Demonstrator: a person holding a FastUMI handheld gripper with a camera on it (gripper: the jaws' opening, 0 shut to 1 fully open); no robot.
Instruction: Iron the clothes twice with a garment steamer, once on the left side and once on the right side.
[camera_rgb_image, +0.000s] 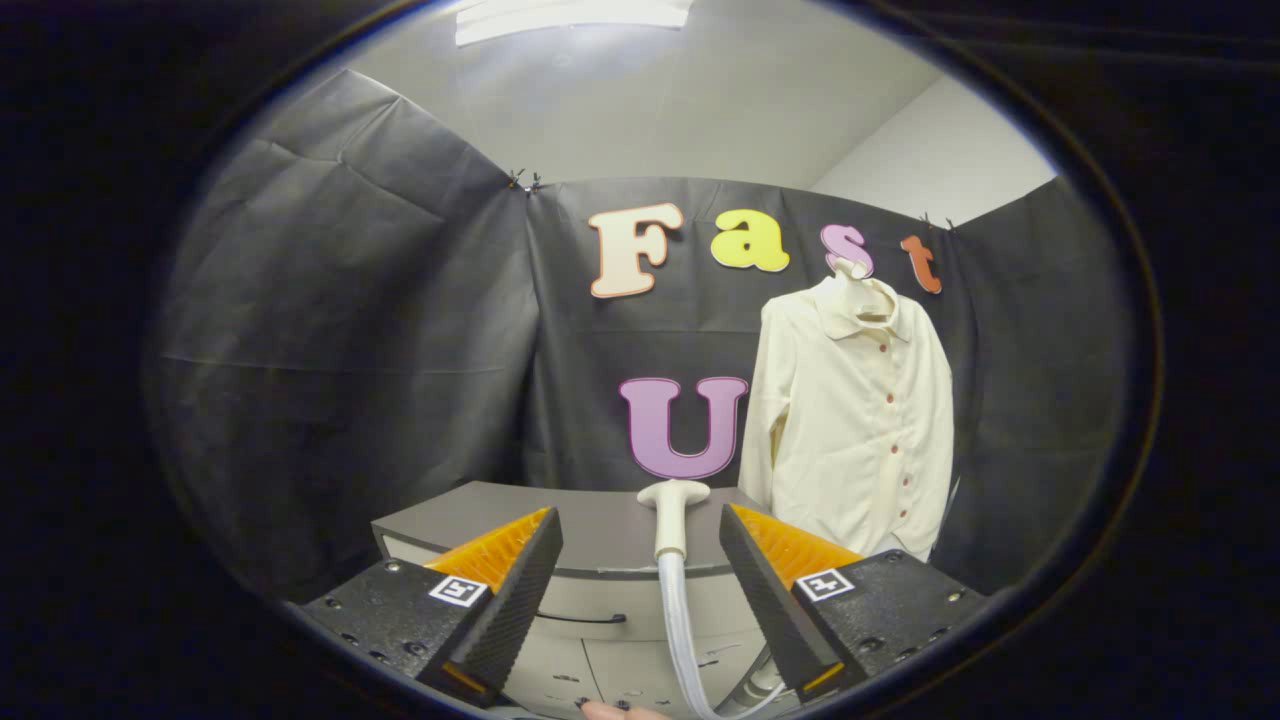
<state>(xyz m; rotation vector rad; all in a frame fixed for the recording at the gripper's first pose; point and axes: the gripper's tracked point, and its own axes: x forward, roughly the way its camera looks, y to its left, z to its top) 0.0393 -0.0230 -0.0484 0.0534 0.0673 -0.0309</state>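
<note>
**A:** Steamer head (672, 515) sits between the fingers and a bit ahead of them, lying on the grey cabinet top (600, 530), nozzle end pointing away, hose (680, 620) running back down toward us. Gripper (640, 590) is spread wide, nothing pinched, both fingers well clear of the handle.

**B:** Shirt?

**A:** Cream button shirt (850, 430) hangs beyond the fingers and off to the right, on a hanger against the booth wall (330, 350), front facing us, placket roughly centred.

**B:** So the step is the pick-up.

**A:** Looks like it. I'd go straight in, keep the handle centred between the fingers, and close on the neck below the flared head, not on the hose. Hose is soft and would let the head swing. Grab low enough that the nozzle face stays free to lie flat on the cloth.

**B:** Anything unclear?

**A:** Hose end is cut off below the fingers, so I can't tell where the base unit sits or how much slack there is. Shirt hem is partly hidden behind the right finger. Something small and pale shows at the very bottom, maybe a fingertip, can't say. Nozzle face isn't visible from here.
</note>
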